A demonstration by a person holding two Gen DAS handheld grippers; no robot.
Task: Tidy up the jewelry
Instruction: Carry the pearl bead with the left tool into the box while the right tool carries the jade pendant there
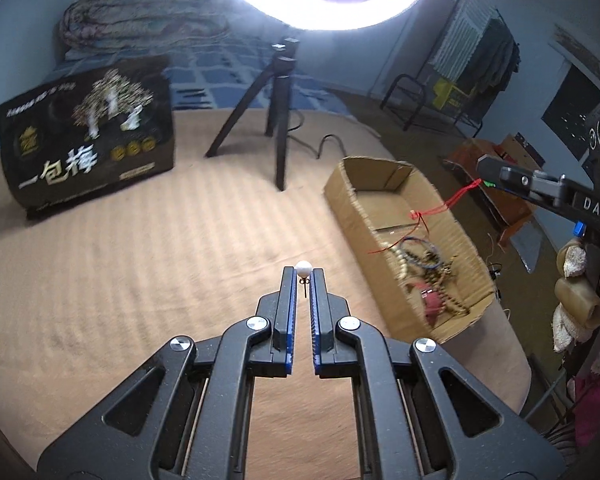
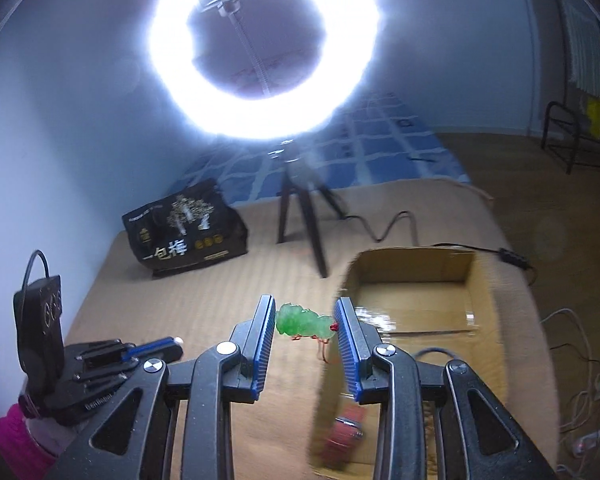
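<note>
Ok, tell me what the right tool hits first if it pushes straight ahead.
Probably the cardboard box: the right tool, holding a green pendant, aims down toward its near-left rim, though depth is unclear.

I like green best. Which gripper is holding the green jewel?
The right gripper: a green pendant with a red cord sits between its fingers. The left gripper pinches a white pearl earring instead.

The left gripper (image 1: 303, 276) angles downward, its fingers (image 1: 287, 292) pinched together at the tips. The right gripper (image 2: 305, 322) also tilts down, fingers (image 2: 346, 332) partly apart, clamping something. A pink sleeve (image 2: 8, 436) shows.
</note>
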